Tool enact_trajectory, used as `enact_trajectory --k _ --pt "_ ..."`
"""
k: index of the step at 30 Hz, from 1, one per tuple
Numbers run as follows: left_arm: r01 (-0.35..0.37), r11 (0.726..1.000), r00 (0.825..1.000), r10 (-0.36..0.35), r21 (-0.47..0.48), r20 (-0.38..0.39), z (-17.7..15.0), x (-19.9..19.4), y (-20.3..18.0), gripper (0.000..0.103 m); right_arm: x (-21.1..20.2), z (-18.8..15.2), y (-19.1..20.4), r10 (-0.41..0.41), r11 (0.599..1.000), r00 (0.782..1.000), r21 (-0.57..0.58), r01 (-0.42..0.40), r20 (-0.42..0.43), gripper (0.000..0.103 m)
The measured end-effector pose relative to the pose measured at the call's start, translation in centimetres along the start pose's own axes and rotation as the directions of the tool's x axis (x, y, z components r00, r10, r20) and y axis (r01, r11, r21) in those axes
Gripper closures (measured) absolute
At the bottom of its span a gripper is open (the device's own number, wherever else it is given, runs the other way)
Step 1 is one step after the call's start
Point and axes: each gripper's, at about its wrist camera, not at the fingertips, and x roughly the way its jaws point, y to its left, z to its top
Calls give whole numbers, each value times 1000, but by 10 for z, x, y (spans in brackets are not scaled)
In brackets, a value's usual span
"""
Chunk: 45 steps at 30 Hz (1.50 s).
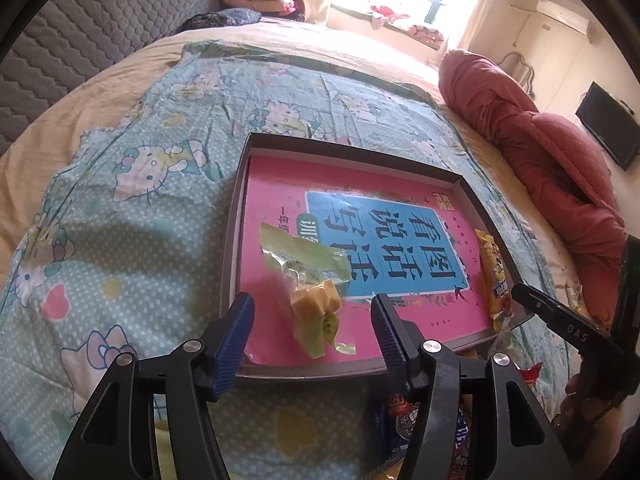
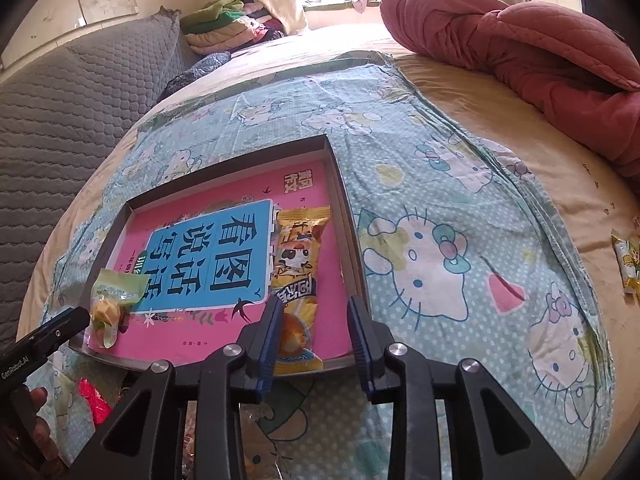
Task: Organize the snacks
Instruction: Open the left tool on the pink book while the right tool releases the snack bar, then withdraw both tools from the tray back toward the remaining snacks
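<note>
A shallow grey box [image 1: 352,151] lies on the bed with a pink and blue book [image 1: 384,240] flat inside it. A green and yellow snack packet [image 1: 316,304] rests on the book near the box's front left corner. My left gripper [image 1: 312,306] is open, and the packet lies loose between its blue pads without being pressed. An orange snack packet [image 2: 300,264] lies along the box's right side [image 2: 340,184]. My right gripper [image 2: 316,308] is open around its near end, with room left on the right.
The box sits on a Hello Kitty sheet [image 2: 420,248] spread over a beige bed. More snack packets [image 1: 404,420] lie below the grippers, and one lies at the far right [image 2: 628,264]. A red quilt [image 2: 540,52] is bunched on the right and a grey padded headboard [image 2: 60,120] stands on the left.
</note>
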Motion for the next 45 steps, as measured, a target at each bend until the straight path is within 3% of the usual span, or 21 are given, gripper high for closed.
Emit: enact_trajectory --k 14,18,33,45 --pt "2 1000 997 -3 18 75 1 -35 -2 29 -30 4 5 52 999 996 -18 -51 77 60" --pt "-1 1000 996 -1 19 88 -1 -48 -2 28 -46 4 10 83 996 990 -35 -80 110 53" --pt "-45 998 993 41 32 108 -17 -86 -10 28 -83 -1 29 179 982 971 -96 -165 160 48" --pt "-25 1000 996 24 11 87 -32 -106 -7 28 -105 -14 39 182 978 969 -136 -160 165 44"
